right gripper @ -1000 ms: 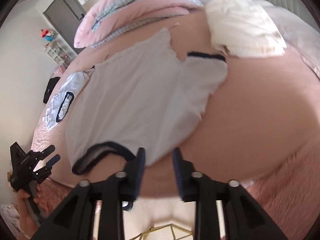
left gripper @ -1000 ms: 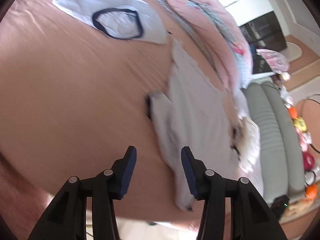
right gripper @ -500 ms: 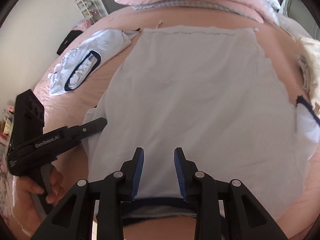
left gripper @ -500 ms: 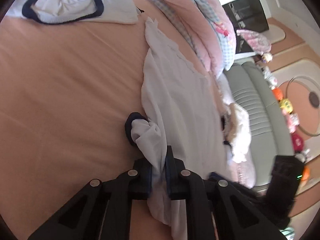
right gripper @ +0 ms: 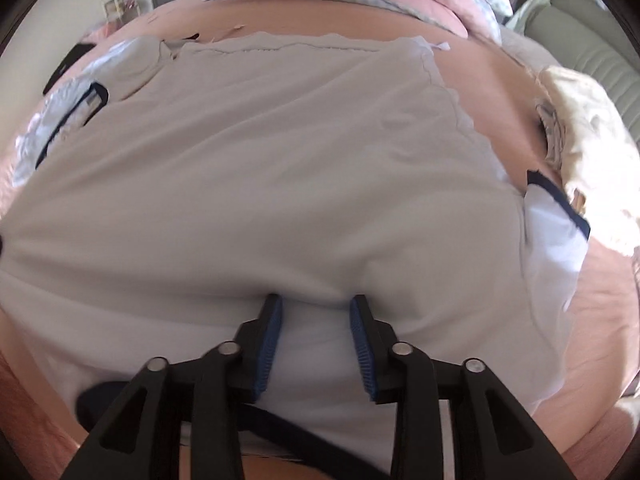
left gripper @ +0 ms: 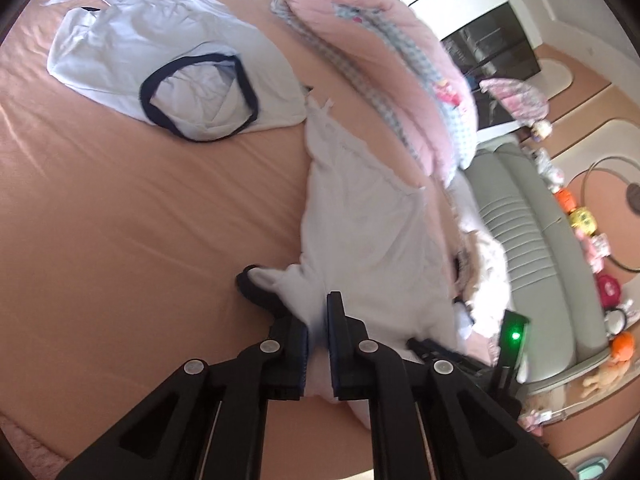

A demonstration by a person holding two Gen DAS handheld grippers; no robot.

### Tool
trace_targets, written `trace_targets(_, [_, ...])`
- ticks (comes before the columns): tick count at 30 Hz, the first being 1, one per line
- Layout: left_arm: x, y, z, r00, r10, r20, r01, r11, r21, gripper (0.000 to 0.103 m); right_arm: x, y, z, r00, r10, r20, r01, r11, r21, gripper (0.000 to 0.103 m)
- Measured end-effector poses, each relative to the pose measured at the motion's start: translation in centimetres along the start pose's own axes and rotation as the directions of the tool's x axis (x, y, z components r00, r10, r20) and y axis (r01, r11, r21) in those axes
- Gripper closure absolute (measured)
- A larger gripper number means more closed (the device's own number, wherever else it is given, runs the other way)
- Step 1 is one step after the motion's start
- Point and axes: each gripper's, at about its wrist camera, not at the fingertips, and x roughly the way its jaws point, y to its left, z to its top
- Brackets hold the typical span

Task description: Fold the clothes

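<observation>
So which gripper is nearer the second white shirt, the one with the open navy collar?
Left. The left gripper pinches the grey shirt with that white shirt ahead on the bed. The right gripper sits farther, across the grey shirt.

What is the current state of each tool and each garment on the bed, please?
Left tool: shut on the spread shirt's sleeve side.
Right tool: open, fabric of the shirt between the fingers.
Spread shirt: lying mostly flat, unfolded.
Second shirt: crumpled, collar open, apart from both tools.
</observation>
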Motion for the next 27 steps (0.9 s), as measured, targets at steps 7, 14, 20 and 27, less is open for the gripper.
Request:
trace_targets(7, [-2.8,5.2,1.0,0.993,-0.08,0.083,0.095,0.978,-0.188,0.096,-1.4,0.7,-1.0,0.998,-0.053,0.038,0.054,0.998,-0.031,0.063])
trace_targets(14, [0.0,5.6,-3.7,0.998,-0.039,-0.039,0.021,0.921,-0.389,0.094,-4.9,-7.7,-4.0,0.983,-0.029,0.181,-0.037,0.936,0.35,0.06])
trace_targets(20, [2.5,3.3,-6.3,0.981,-0.157,-0.118,0.103,0.923,-0.37,0.094,-3.5,-19.4,-8.5,0.987,0.081,0.135,-0.153,0.695,0.702,0.06])
trace_targets(27, [3.1,2.1,-6.1,0.985,-0.144,-0.095,0.109,0.947,-0.304,0.081,-2.4,-19.2,-8.5,0.968,0.171,0.183,-0.248,0.752,0.611,0.043])
